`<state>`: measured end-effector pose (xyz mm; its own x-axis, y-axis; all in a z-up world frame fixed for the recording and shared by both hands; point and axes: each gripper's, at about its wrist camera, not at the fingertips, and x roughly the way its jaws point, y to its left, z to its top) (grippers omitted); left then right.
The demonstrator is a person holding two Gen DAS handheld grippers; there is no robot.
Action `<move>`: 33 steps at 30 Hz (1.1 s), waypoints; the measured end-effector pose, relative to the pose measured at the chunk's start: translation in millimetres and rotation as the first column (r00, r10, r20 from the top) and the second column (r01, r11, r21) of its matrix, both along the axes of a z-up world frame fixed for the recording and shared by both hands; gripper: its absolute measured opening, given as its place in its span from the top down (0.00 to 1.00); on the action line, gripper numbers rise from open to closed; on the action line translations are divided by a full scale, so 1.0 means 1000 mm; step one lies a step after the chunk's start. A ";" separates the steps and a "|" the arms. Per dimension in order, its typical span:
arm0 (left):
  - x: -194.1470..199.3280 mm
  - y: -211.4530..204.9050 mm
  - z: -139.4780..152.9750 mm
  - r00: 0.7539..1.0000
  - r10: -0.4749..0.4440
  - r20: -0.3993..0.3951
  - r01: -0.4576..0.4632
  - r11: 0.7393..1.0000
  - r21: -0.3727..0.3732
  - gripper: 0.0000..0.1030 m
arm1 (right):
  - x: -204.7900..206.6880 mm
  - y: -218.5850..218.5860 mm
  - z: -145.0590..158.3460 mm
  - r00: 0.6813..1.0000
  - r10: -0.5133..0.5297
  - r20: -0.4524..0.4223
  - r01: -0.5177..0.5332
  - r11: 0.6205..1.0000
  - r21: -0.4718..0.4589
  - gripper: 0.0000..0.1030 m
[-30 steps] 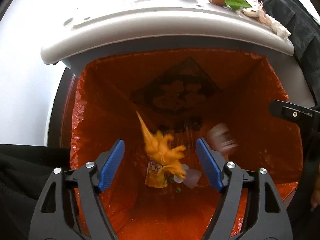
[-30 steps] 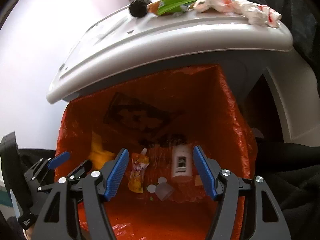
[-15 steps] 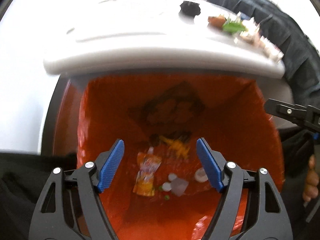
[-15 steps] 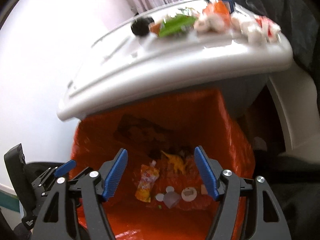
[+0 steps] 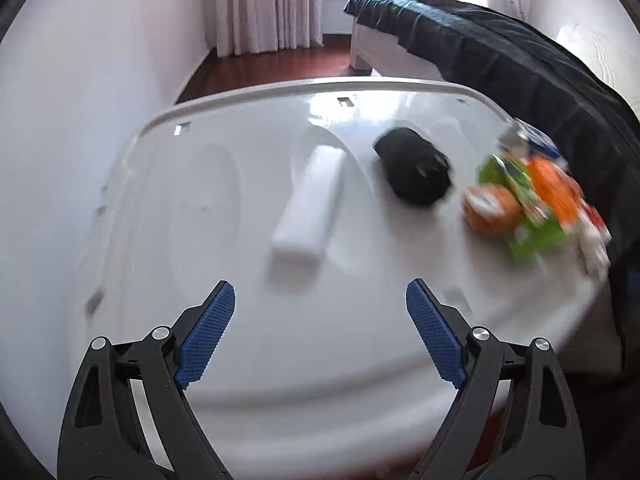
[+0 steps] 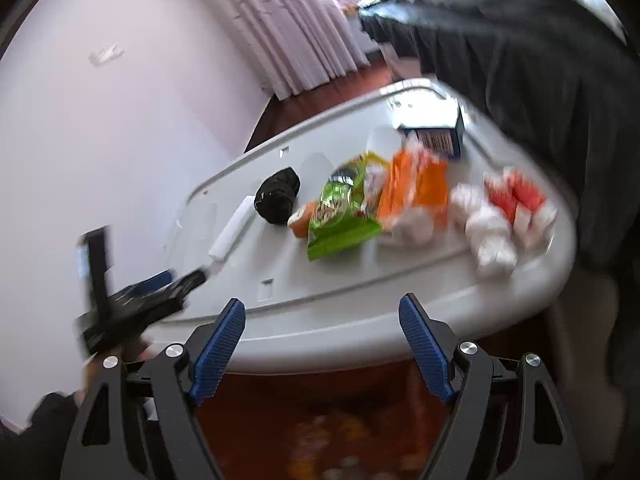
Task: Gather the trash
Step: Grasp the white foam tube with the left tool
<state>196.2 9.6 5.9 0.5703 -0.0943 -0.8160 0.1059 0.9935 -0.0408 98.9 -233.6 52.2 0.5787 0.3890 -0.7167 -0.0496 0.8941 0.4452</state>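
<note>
both views have been swung up from the orange-lined bin interior (image 6: 320, 412) to the glossy white lid surface (image 5: 224, 208); the last drop is judged done. left hand-held gripper (image 5: 320, 332) and right hand-held gripper (image 6: 322, 344) are spread apart, nothing held. remaining trash is seen far right: crumpled black wad (image 5: 414, 172), green snack wrapper (image 6: 340, 216), orange packet (image 6: 416, 184), white-and-red tissues (image 6: 508, 216). next pick is expected there.

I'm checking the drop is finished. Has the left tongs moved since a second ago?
Yes. The left tongs were over the orange-lined bin mouth; they have risen up and forward over the white lid, open and empty, facing the black lump.
</note>
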 end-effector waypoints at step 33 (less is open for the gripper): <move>-0.127 -0.005 0.056 0.994 0.074 0.075 -0.080 0.994 0.081 0.78 | 0.002 0.034 -0.011 0.999 0.041 -0.010 -0.041 0.998 -0.056 0.25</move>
